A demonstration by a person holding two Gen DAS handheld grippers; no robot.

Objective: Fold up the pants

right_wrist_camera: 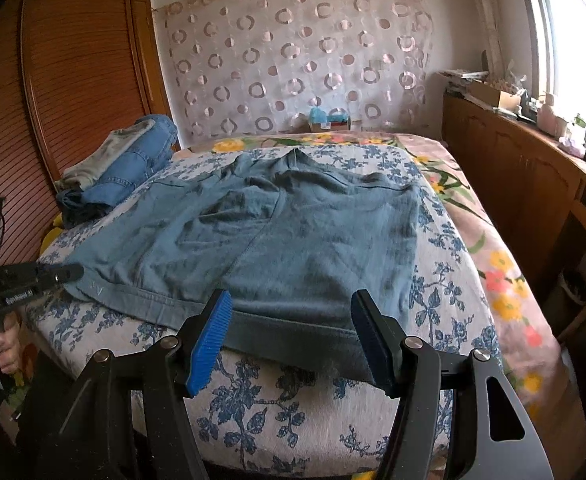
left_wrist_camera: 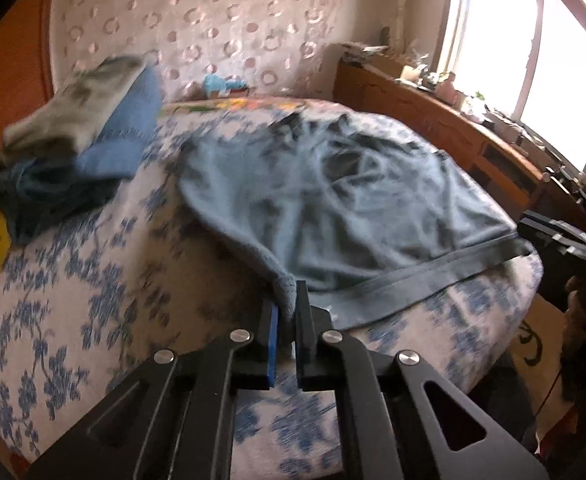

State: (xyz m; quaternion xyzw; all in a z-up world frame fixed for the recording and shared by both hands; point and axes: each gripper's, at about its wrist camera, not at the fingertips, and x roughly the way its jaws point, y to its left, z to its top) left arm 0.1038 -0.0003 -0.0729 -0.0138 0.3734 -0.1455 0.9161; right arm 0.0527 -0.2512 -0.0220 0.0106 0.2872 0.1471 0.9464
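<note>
The soft, floppy blue pants (right_wrist_camera: 261,240) are spread on the bed (right_wrist_camera: 293,412). One waistband corner is pinched by the left tongs (left_wrist_camera: 287,316). The right tongs (right_wrist_camera: 289,338) are held wide apart, probably not yet touching the waistband, which should be gripped at its other corner

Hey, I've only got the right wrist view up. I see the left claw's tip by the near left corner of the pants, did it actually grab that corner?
Observer: Yes. In the left wrist view the left claw is shut on that corner of the pants, with the fabric pinched between its pads.
Operator: Is it gripping the dark waistband or the lighter cloth?
Observer: The lighter cloth. The waistband starts just to the right of the claw, as that view shows it.
Operator: Does the cloth lie flat there?
Observer: No. A ridge of it rises off the bed into the claw.
</note>
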